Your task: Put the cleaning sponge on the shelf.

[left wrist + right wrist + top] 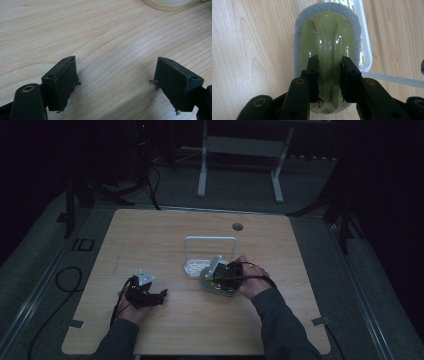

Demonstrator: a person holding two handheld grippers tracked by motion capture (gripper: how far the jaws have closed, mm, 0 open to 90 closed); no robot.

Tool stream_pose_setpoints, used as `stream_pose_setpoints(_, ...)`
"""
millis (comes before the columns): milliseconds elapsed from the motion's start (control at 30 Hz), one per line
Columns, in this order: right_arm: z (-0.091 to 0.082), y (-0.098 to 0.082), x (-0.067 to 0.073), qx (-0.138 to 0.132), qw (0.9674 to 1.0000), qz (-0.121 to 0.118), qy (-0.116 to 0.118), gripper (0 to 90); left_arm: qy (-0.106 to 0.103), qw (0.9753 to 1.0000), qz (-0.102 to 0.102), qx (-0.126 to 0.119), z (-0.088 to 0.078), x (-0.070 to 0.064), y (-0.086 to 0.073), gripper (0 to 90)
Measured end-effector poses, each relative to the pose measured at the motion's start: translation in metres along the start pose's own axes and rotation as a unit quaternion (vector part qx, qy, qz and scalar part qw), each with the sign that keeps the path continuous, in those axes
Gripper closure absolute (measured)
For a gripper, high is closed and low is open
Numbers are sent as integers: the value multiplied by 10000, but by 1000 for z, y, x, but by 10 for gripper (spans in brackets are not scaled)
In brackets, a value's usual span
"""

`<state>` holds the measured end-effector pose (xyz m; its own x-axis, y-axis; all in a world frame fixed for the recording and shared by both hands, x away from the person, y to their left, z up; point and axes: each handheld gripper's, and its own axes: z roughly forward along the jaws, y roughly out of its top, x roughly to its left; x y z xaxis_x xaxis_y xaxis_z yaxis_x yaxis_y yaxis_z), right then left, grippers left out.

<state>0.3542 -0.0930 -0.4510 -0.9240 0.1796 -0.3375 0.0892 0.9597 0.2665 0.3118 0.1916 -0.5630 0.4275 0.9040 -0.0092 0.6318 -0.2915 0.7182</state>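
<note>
Flanking scrubber: white rack, bare table.

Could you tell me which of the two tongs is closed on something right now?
The right tongs: they grip the raised ridge of the green scrubber beside the white rack. The left tongs stand wide open over bare table.

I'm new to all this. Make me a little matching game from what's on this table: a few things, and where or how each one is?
Things:
1. left gripper
2. right gripper
3. scrubbing brush
4. white rack

States:
a. stands behind the brush
b. open over bare wood
c. green handle, grey pad
d. shut on the brush handle

Pairs: 1-b, 2-d, 3-c, 4-a
</note>
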Motion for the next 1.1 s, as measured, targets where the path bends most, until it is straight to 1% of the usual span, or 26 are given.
stream_pose_setpoints(167,0,3,-1,39,9999,-80,-62,717,1,10000,0,1,0,0,0,187)
stream_pose_setpoints(300,-3,8,-3,-33,9998,-130,-145,717,4,10000,0,-3,0,0,0,188)
stream_pose_setpoints(433,-3,9,-4,-77,9997,-172,-165,717,4,10000,-1,-7,0,0,0,187)
stream_pose_setpoints(500,-1,8,-5,-78,9994,-222,-245,717,5,10000,7,0,0,0,0,187)
stream_pose_setpoints(767,-1,7,-6,-88,9992,-281,-288,717,5,10000,-1,-7,0,0,0,188)
stream_pose_setpoints(800,0,7,-6,-98,9990,-341,-267,717,5,10000,5,0,0,0,0,188)
stream_pose_setpoints(867,0,8,-6,-86,9989,-371,-284,717,5,10000,1,-6,0,0,0,187)
stream_pose_setpoints(933,-1,11,-6,-71,9986,-411,-335,717,5,10000,7,-1,0,0,0,187)
stream_pose_setpoints(1100,-2,15,-9,-107,9982,-469,-351,717,6,10000,14,-2,0,0,0,187)
